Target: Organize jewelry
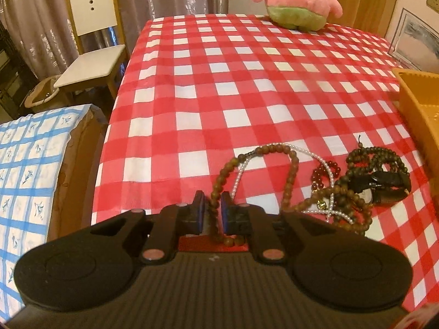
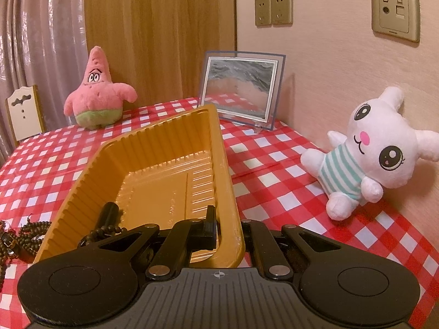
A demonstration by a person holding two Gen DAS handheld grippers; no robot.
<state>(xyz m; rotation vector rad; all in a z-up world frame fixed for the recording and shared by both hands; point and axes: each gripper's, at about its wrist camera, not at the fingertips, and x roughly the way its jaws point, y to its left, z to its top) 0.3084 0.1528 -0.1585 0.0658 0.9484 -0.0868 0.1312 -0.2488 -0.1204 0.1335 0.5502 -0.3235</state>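
Beads of the brown bracelet (image 1: 288, 181) sit pinched in your left claw (image 1: 211, 205) over the checked surface (image 1: 219, 82) — your right claw (image 2: 227, 227) clamps the yellow tray's (image 2: 153, 159) rim.

1. Our left gripper (image 1: 211, 205) is matte black, with blue-edged pads on its fingers (image 1: 198, 208).
2. Two round discs flank a ribbed grey housing; copper-coloured pins cap the linkage arms.
3. Our right gripper (image 2: 226, 224) matches, with silver pins and a small crosshair mark; its pads seem black.
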